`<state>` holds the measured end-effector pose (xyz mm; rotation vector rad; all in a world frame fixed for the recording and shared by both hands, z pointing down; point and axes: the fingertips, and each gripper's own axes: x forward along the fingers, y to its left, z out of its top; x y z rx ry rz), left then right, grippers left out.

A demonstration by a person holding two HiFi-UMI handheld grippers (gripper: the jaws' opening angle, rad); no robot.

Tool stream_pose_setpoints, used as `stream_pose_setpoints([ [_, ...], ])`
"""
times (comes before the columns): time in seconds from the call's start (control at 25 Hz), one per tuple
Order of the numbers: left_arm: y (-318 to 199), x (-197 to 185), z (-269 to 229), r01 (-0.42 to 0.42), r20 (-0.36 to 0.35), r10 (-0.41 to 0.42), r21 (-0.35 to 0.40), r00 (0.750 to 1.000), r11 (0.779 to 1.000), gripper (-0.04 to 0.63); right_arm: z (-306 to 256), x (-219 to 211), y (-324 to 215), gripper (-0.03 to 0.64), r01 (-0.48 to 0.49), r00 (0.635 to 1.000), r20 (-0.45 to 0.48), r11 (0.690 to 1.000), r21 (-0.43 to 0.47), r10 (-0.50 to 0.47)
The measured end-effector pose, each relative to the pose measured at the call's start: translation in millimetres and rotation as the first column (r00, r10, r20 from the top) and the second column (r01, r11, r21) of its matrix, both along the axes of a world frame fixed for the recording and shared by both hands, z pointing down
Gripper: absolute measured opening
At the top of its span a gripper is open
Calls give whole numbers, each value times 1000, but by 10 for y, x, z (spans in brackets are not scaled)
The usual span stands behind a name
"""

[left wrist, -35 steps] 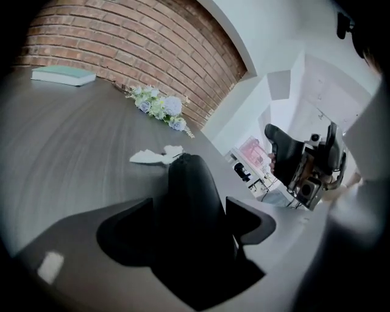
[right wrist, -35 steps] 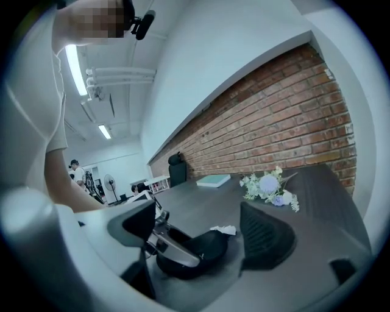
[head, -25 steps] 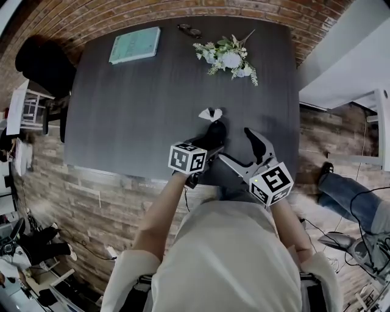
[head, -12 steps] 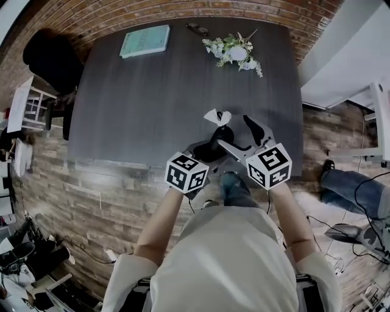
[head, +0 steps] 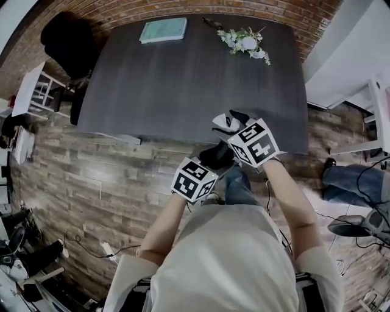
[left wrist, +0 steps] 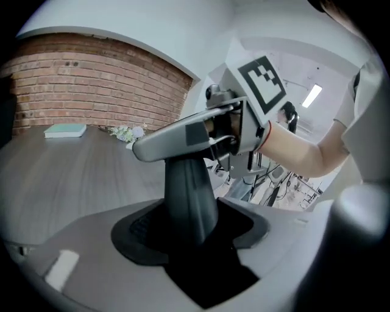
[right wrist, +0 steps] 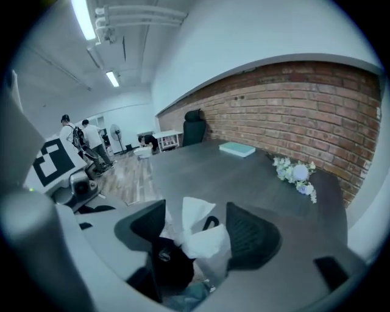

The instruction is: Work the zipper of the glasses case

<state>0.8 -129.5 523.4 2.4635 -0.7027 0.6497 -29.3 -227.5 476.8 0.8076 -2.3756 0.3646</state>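
Both tongs had lifted from the desk's [head: 183,85] near edge; left tongs [left wrist: 201,256] clenched the case [head: 216,155] in the air; right tongs [right wrist: 195,234], just closing, stood released around its white cloth [right wrist: 194,213]; zipper work seemingly remained.

Open office space, brick wall [right wrist: 292,103], dark meeting table [head: 183,79], black office chair [head: 64,38], ceiling strip lights [right wrist: 82,17]
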Motion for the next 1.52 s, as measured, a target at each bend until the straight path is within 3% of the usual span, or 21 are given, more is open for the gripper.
stream_pose_setpoints([
  [0.16,312,-49,-66,-23,57,19,61,998,998,268,25,-160,308,264,79,995,-49,995,-59,-82],
  [0.28,482,-69,-57,-25,73,20,66,997,998,268,-30,-215,485,155,109,991,-81,994,-22,-110],
  [0.56,772,-240,51,28,40,-29,10,999,1000,268,-328,-304,888,25,129,990,-62,989,79,-124],
  [0.72,824,-308,28,73,-27,-73,-21,997,997,264,-440,-337,1089,12,165,986,-54,982,88,-161],
  [0.88,815,-333,-66,99,-79,-99,-8,992,995,256,-578,-271,1021,8,137,990,-31,983,125,-134],
  [1.0,772,-398,-219,133,-163,-130,7,978,991,256,-695,-146,913,8,135,990,-49,979,152,-129],
  [1.24,772,-384,-430,122,-241,-105,55,965,991,250,-724,28,809,8,117,993,-45,982,147,-111],
  [1.52,701,-468,-732,143,-366,-109,67,924,987,250,-663,159,685,8,50,999,1,992,113,-50],
])
